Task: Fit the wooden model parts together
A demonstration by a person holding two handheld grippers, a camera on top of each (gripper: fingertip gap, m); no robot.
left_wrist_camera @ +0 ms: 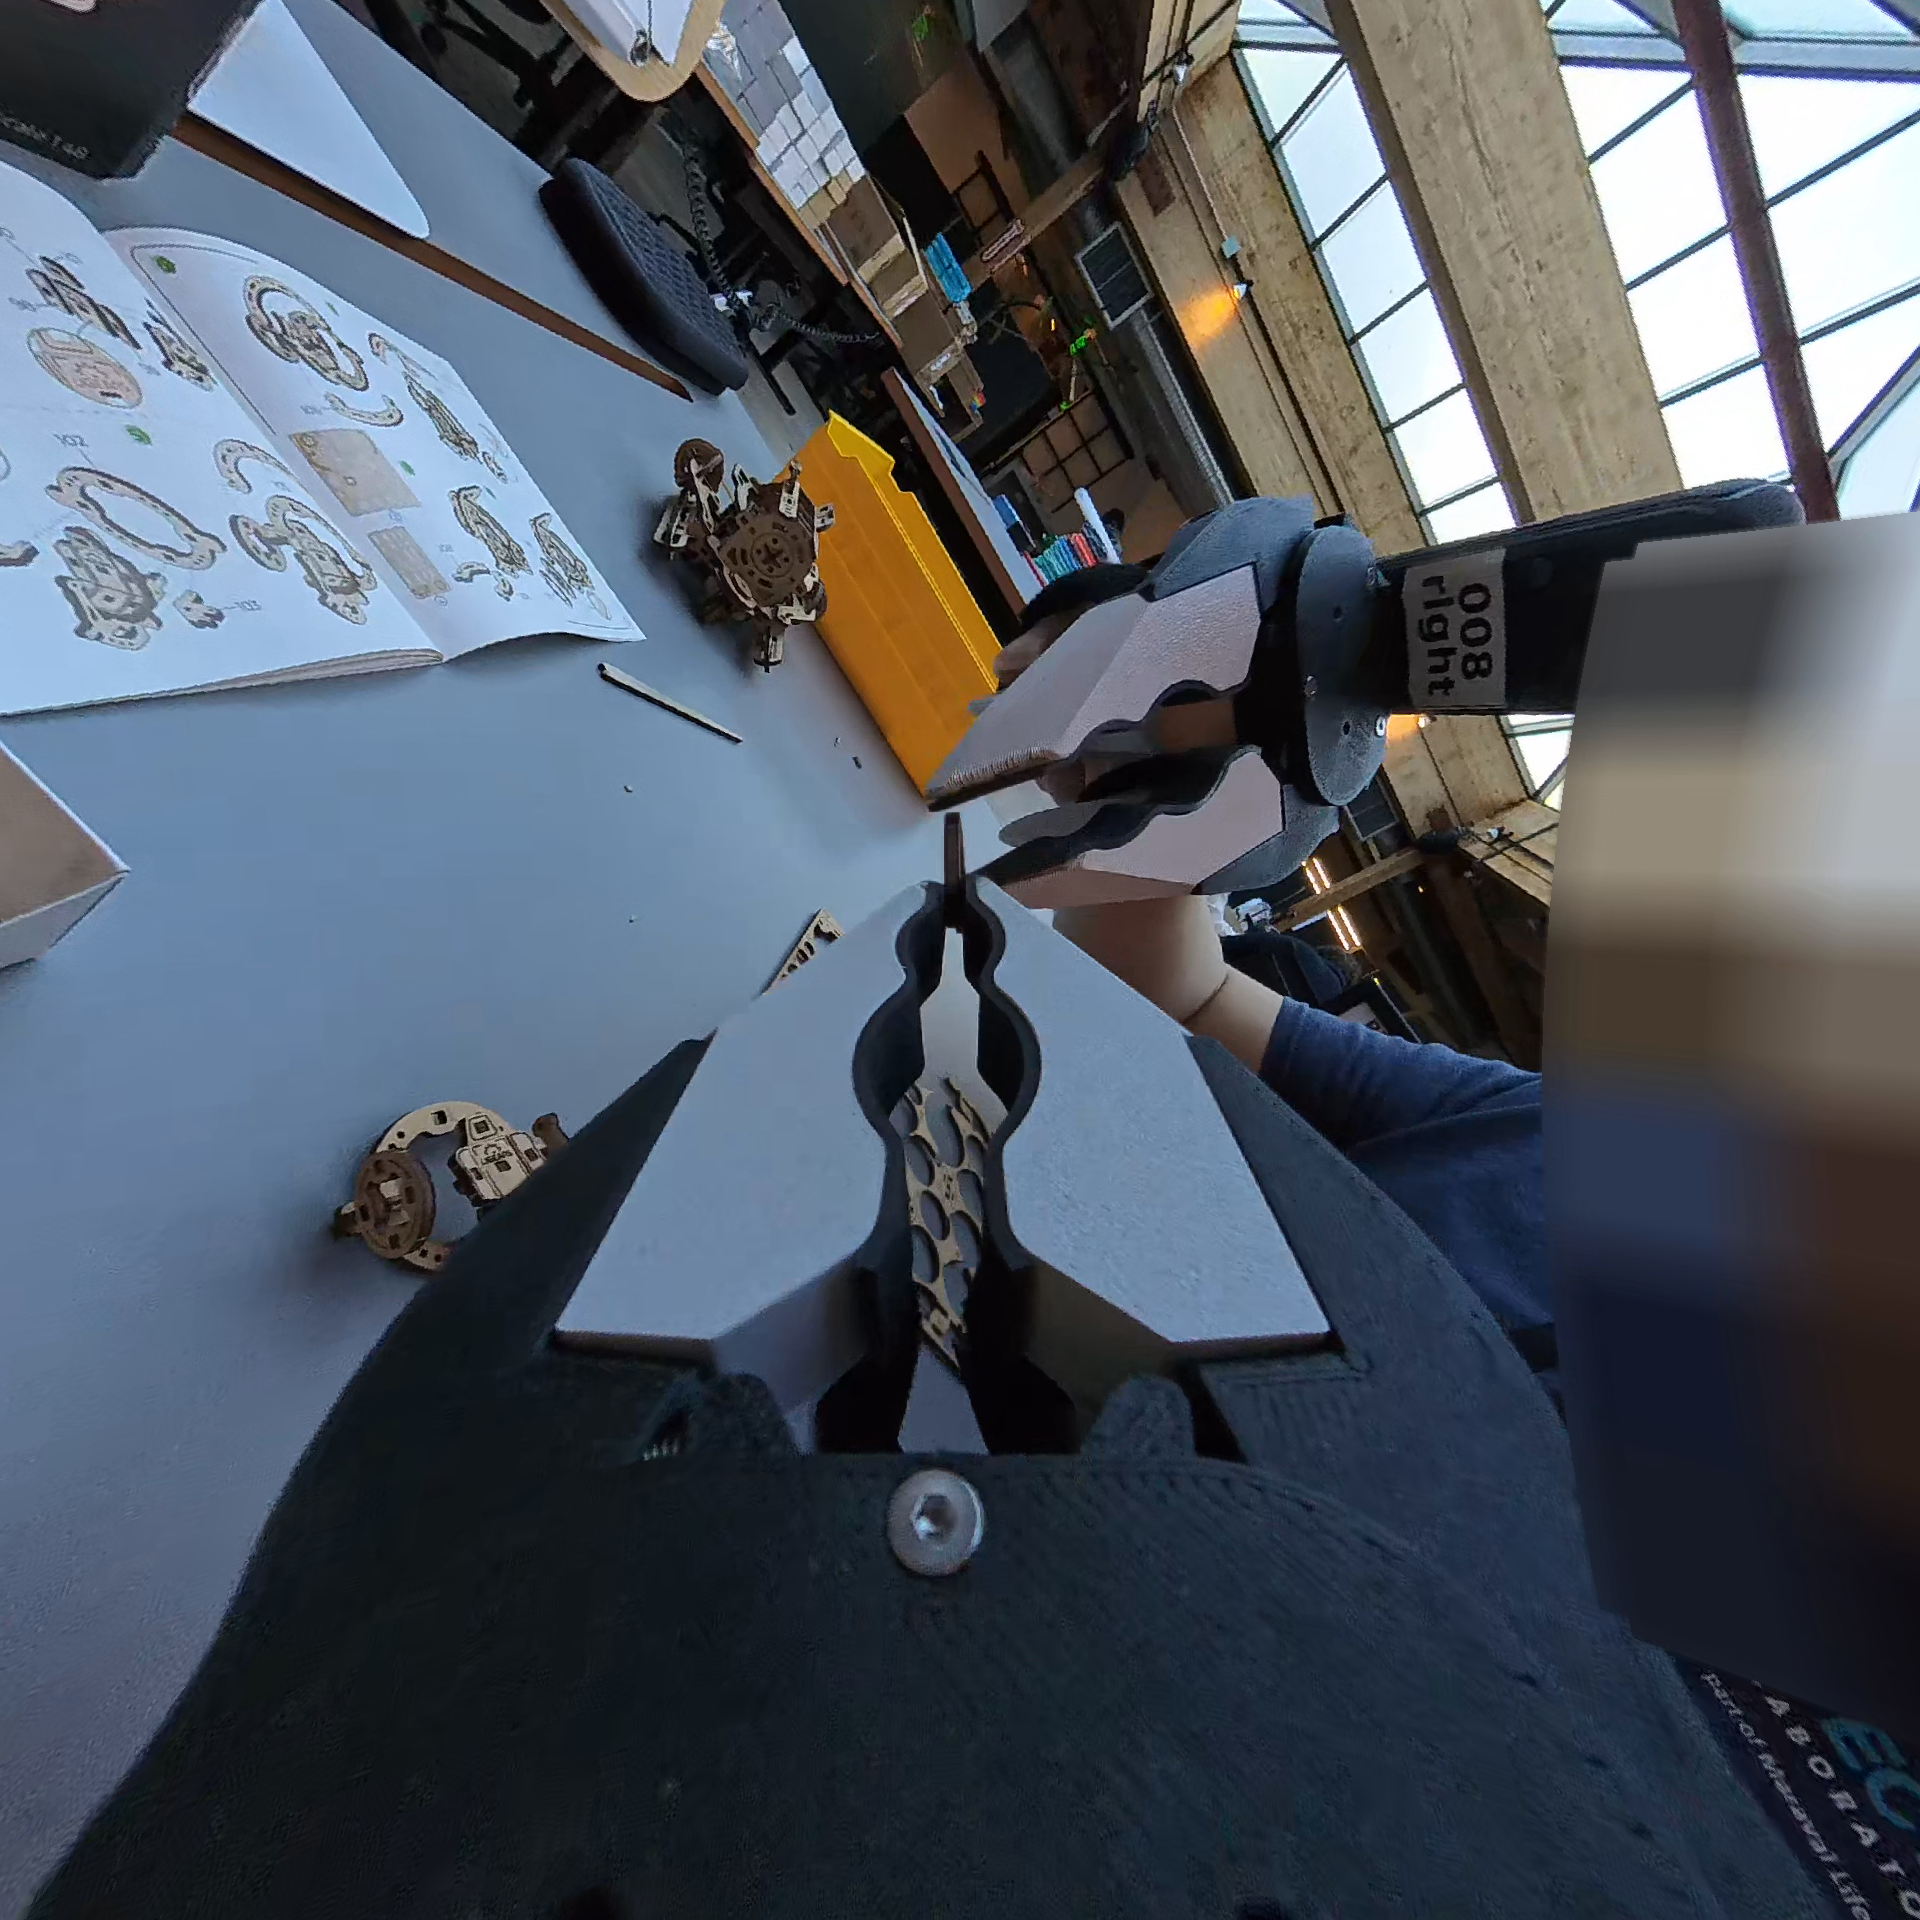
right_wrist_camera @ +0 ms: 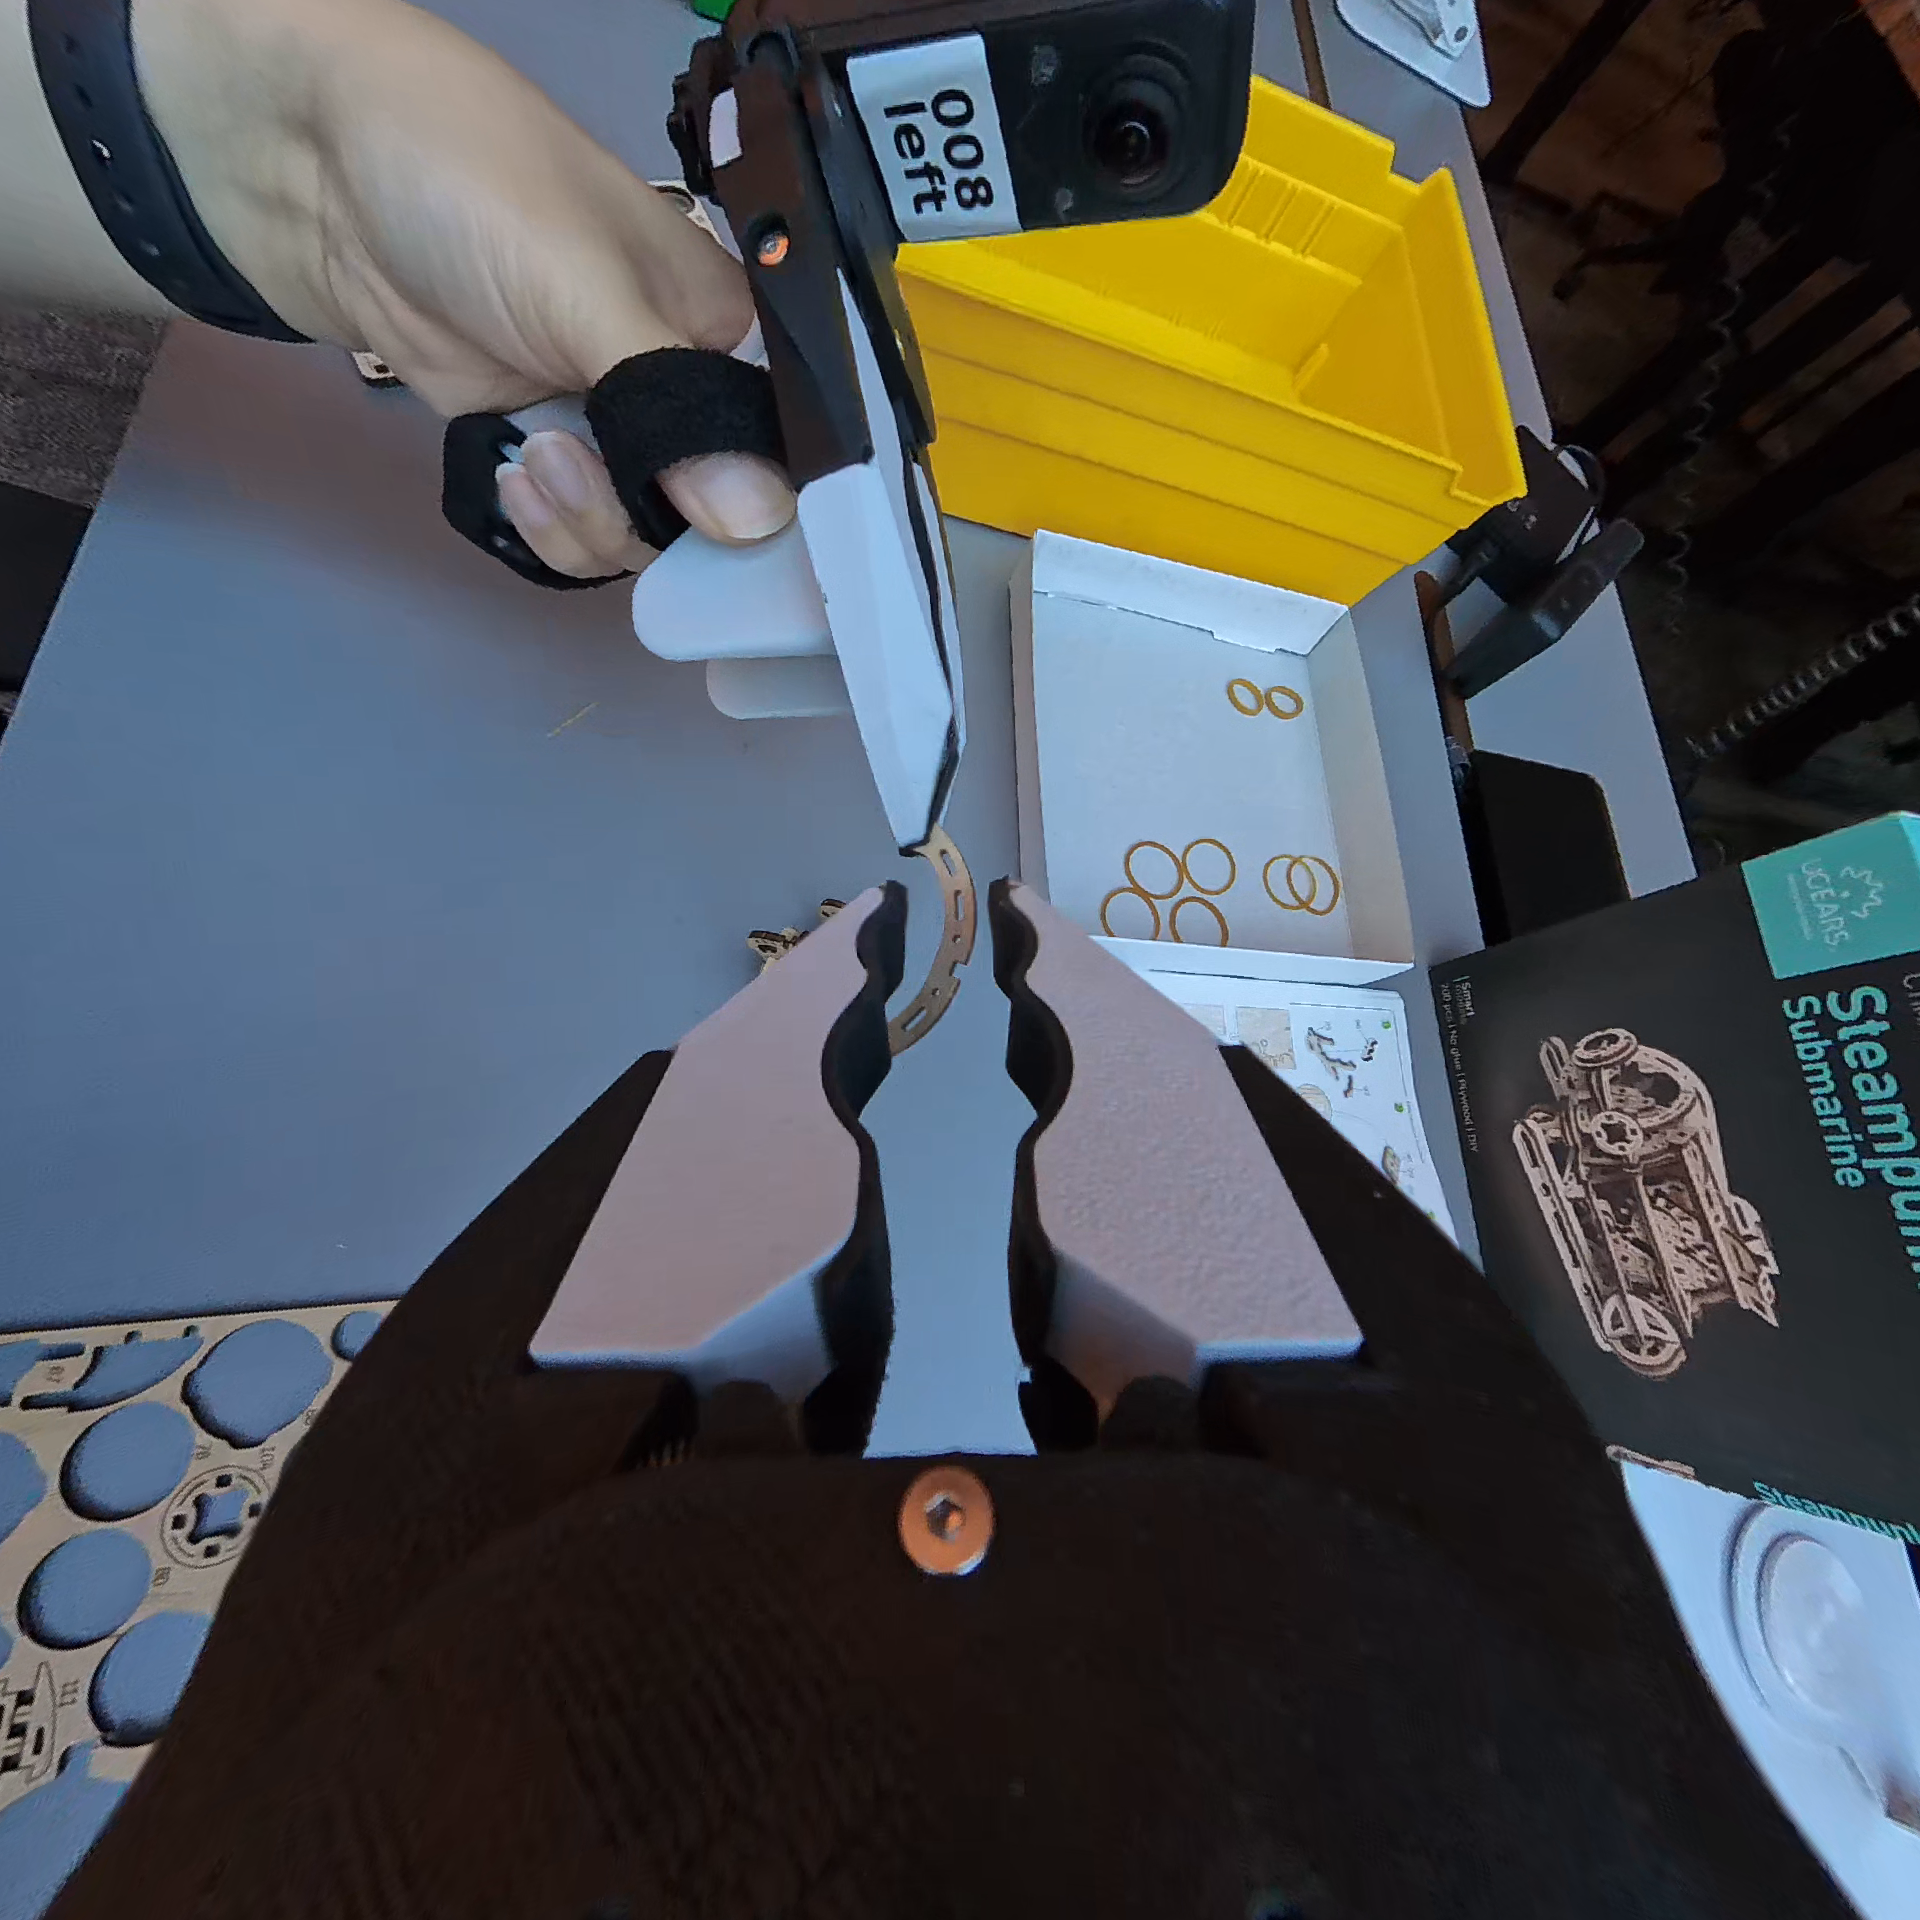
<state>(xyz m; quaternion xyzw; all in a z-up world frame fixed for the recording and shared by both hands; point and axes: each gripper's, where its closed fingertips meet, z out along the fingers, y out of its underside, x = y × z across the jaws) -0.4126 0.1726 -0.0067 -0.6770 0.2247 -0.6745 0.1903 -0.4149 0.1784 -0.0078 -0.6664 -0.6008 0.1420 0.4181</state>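
Note:
My left gripper [left_wrist_camera: 953, 900] is shut on a thin curved wooden part [left_wrist_camera: 953, 854], seen edge-on at its tips. In the right wrist view the left gripper [right_wrist_camera: 923, 836] holds the top end of this slotted arc [right_wrist_camera: 954, 935] above the grey table. My right gripper [right_wrist_camera: 945, 902] is open, and the arc hangs in the gap between its fingertips without clear contact. It also shows in the left wrist view [left_wrist_camera: 971, 831], open around the part. A built wooden model [left_wrist_camera: 748, 551] and a smaller ring assembly [left_wrist_camera: 447, 1174] lie on the table.
An open instruction booklet [left_wrist_camera: 260, 447] and a wooden stick [left_wrist_camera: 670, 703] lie to the left. A yellow bin [right_wrist_camera: 1195, 384], a white tray [right_wrist_camera: 1060, 644] with rubber bands, the dark kit box [right_wrist_camera: 1714, 1143] and a punched-out wooden sheet [right_wrist_camera: 62, 1444] surround the work spot. The tips of both grippers are at nearly the same place.

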